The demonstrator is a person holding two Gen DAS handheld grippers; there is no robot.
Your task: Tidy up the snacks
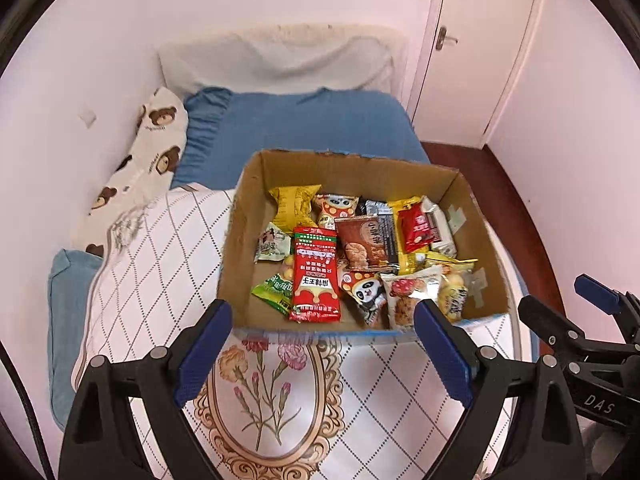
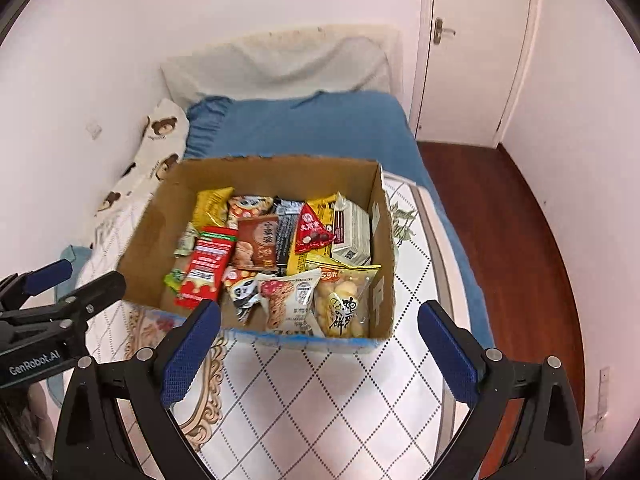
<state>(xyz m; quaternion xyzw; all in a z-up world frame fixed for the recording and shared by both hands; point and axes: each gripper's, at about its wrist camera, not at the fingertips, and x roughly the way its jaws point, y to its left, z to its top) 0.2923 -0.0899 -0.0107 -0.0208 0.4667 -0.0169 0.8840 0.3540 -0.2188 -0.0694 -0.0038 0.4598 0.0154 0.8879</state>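
Two claws, left (image 1: 322,342) and right (image 2: 318,340), hang spread wide and empty above a patterned quilt (image 2: 344,396) on a bed. Just beyond their tips sits an open cardboard box (image 1: 256,216) crammed with snack packets (image 1: 316,276). Behind it lie a blue blanket (image 1: 304,124) and a closed white door (image 1: 476,52).

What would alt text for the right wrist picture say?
An open cardboard box full of snack packets sits on a quilted bed cover. The open right gripper hangs empty in front of it, with the left gripper at the left edge.
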